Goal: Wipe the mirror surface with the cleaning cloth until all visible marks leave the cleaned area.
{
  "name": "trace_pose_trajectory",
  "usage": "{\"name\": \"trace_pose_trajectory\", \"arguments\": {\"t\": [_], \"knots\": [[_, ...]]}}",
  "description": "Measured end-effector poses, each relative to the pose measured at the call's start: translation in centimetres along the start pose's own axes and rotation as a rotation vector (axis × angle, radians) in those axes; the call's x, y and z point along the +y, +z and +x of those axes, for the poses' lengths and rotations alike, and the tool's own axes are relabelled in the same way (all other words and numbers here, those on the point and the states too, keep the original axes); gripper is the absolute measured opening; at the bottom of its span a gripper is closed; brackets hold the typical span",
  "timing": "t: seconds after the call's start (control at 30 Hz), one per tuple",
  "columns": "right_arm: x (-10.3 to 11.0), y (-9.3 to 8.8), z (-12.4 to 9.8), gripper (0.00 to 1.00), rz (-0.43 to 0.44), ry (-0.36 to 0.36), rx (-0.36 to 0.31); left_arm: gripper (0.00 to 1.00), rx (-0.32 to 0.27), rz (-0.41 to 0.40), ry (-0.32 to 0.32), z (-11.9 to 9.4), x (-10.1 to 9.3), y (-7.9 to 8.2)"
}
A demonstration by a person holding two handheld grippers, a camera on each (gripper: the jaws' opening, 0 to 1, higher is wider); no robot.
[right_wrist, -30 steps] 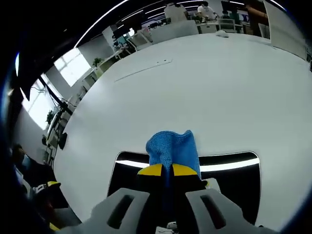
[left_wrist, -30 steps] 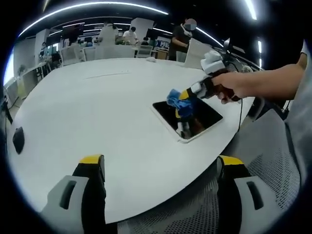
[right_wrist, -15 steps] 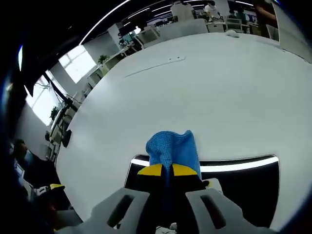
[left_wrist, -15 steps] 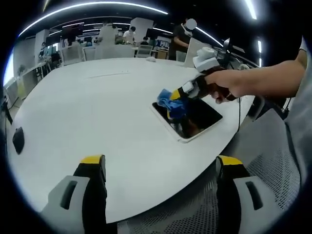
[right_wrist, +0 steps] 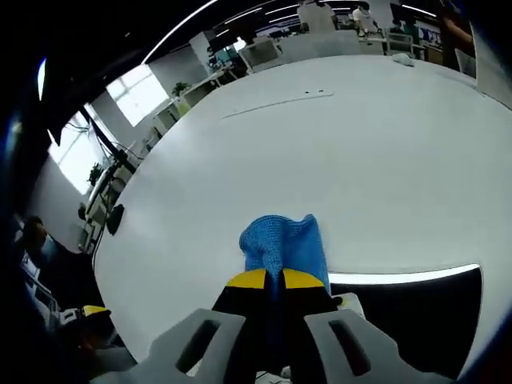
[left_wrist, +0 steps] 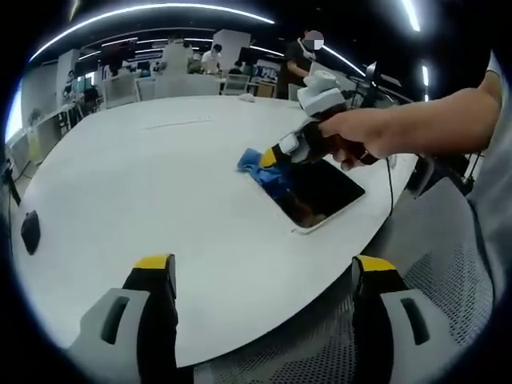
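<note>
My right hand-held gripper is clenched on the blue cleaning cloth, its yellow-tipped jaws pinched together with the cloth bunched up between them. In the left gripper view that same hand-held gripper, in my hand, carries the cloth at the mirror's far-left corner, and the cloth's tip hangs past that corner over the white counter. The jaws and cloth hide the corner itself, so I cannot tell whether the cloth is pressing on the glass there. In the right gripper view the mirror is cut off: a dark strip with one bright reflected line shows to the right of the cloth. Any marks on the glass are too small to make out. My left hand-held gripper is released, jaws wide apart, well back from the mirror above the counter's near edge and a mesh chair seat.
</note>
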State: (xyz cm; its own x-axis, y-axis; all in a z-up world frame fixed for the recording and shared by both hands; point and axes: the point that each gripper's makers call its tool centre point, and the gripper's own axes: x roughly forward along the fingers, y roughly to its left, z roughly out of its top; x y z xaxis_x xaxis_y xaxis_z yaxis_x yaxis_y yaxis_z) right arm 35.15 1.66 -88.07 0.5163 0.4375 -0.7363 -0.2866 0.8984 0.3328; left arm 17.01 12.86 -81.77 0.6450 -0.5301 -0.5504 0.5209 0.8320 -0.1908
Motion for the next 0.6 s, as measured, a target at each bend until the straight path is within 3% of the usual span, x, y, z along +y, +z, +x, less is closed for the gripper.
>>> {"name": "trace_pose_trajectory", "arguments": {"t": [0.37, 0.6], "knots": [[-0.08, -0.32, -0.32, 0.00, -0.002, 0.006, 0.010, 0.89, 0.003, 0.000, 0.004, 0.15, 0.64, -0.46], [0.03, -1.00, -0.61, 0.00, -0.015, 0.003, 0.015, 0.89, -0.005, 0.003, 0.012, -0.01, 0.26, 0.03]]}}
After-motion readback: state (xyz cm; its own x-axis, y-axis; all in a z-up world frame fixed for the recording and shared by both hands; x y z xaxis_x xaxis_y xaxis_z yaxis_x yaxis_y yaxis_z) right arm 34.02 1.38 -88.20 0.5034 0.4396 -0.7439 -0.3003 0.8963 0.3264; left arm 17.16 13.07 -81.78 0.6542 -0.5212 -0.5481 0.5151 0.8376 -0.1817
